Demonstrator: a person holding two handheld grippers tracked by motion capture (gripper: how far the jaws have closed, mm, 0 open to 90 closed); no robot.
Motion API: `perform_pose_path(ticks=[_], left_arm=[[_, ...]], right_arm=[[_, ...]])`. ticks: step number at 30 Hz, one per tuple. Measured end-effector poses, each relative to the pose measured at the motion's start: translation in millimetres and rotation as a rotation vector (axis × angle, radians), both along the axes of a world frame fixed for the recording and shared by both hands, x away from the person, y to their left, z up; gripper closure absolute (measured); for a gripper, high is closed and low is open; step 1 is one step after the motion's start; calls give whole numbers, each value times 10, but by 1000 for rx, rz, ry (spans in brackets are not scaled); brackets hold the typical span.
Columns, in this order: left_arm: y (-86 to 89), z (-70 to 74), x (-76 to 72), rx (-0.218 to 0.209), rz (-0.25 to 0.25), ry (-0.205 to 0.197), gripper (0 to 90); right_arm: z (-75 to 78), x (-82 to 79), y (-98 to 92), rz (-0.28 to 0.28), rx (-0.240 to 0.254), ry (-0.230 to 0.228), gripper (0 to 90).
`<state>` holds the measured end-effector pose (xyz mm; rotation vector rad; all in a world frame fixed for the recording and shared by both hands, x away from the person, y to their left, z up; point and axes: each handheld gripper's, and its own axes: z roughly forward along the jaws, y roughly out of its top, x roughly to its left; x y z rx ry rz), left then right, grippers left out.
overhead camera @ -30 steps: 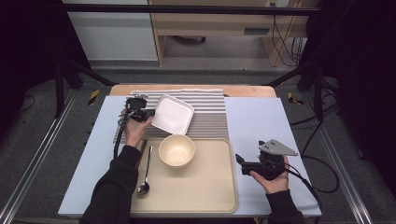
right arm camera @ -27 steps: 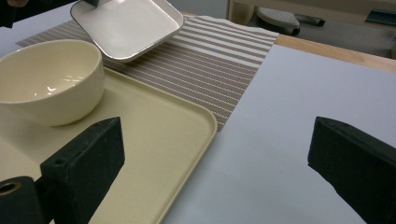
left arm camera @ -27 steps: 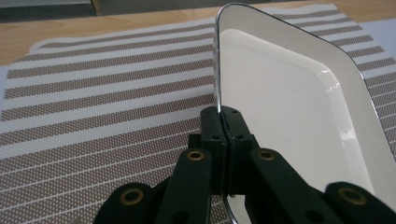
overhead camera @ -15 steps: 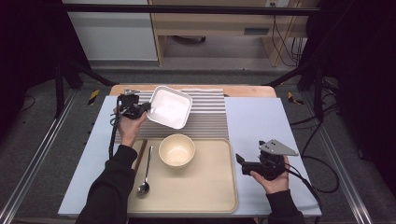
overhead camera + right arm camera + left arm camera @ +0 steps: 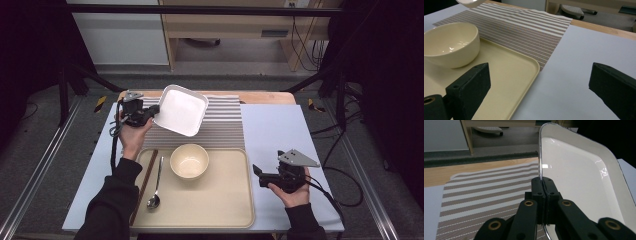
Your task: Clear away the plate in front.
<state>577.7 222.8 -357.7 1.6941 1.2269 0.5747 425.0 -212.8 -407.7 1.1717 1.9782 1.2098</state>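
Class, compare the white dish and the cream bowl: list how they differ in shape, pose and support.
The white dish is square and shallow; the cream bowl is round and deep. The dish is tilted and lifted, its rim clamped by the left gripper; the bowl sits upright on the tray. Both look glossy and empty.

Grey floor (image 5: 225, 65) beyond the table, a wooden bench (image 5: 225, 22), dark sides.

A lab-like recording space: dark metal framing (image 5: 65, 85) and loose cables (image 5: 305, 30) ring a tabletop (image 5: 272, 130) laid with a striped placemat (image 5: 222, 125) and a beige tray (image 5: 220, 200), a wooden bench (image 5: 225, 25) behind.
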Motion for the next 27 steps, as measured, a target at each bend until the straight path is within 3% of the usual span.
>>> perform_pose_path(ticks=[12, 27], left_arm=[[-69, 240, -355, -6, -79, -81, 887], [-88, 322, -838, -11, -157, -138, 887]], right_arm=[[2, -5, 1, -2, 0, -3, 42], [22, -19, -1, -3, 6, -8, 43]])
